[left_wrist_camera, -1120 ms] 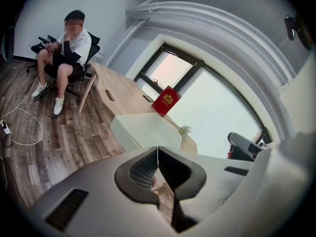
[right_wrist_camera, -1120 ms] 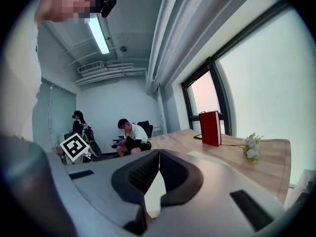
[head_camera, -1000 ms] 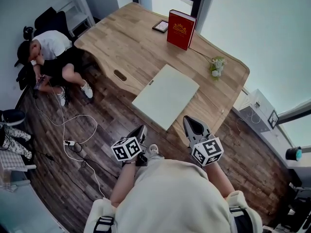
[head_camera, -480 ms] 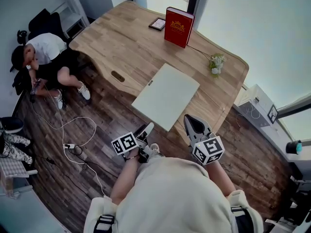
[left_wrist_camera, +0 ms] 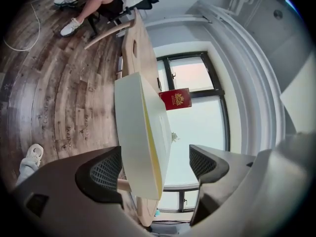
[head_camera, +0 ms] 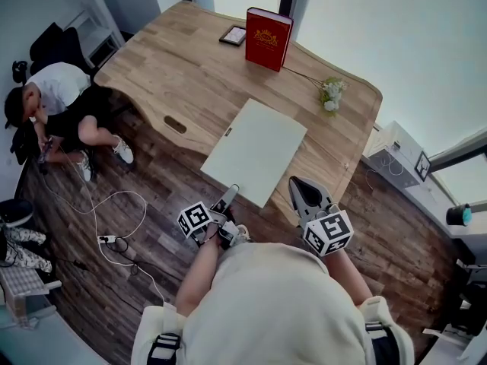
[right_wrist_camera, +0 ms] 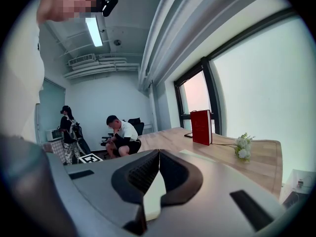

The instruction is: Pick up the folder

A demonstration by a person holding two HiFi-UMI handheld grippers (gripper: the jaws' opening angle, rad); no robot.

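Note:
The folder (head_camera: 255, 150) is a pale cream flat case on the wooden desk (head_camera: 175, 67), its near corner hanging over the front edge. My left gripper (head_camera: 227, 202) is rolled onto its side just below that corner. In the left gripper view the folder (left_wrist_camera: 140, 132) shows edge-on between the two pads (left_wrist_camera: 101, 174); the left gripper (left_wrist_camera: 153, 168) is opening and neither pad presses on the folder. My right gripper (head_camera: 303, 195) hovers at the desk's front edge to the right of the folder. The right gripper (right_wrist_camera: 158, 154) is shut with nothing in it; the folder (right_wrist_camera: 196, 155) lies just beyond.
A red book (head_camera: 268, 39) stands upright at the desk's far side, a small dark frame (head_camera: 233, 35) beside it. A sprig of white flowers (head_camera: 331, 96) lies right of the folder. A person (head_camera: 53, 90) sits at the left; cables (head_camera: 114, 219) trail over the floor.
The left gripper sank, rolled onto its side and went from shut to wide open around the folder's near corner. The right gripper stayed where it was.

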